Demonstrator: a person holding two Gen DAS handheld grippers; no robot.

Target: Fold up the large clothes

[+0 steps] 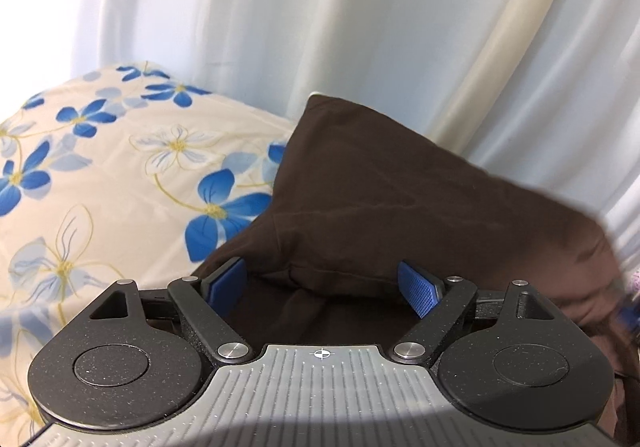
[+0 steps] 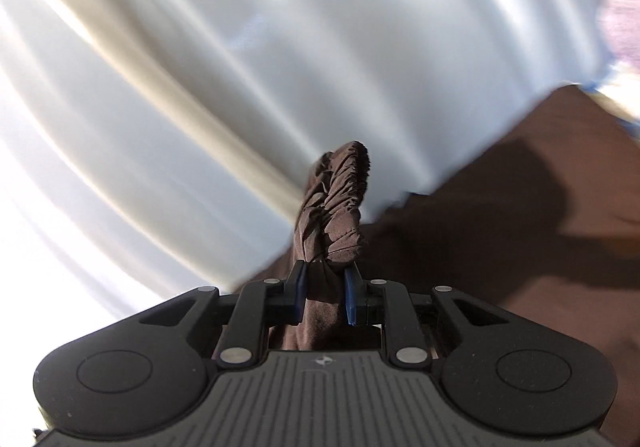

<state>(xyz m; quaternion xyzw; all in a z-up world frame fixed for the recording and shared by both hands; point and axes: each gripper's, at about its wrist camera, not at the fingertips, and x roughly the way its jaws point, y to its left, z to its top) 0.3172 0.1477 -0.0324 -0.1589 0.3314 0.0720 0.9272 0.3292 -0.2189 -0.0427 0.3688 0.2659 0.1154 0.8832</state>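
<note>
Nearest my right lens, the right gripper (image 2: 325,297) pinches a gathered, elasticated edge of the brown garment (image 2: 336,203), which stands bunched above the blue pads (image 2: 351,297). My left gripper (image 1: 322,283) is spread wide, its pads either side of a folded garment corner but not pressing it. Only the left view shows the floral bedding (image 1: 120,175) under the cloth. Pale curtains (image 1: 320,15) back both views.
</note>
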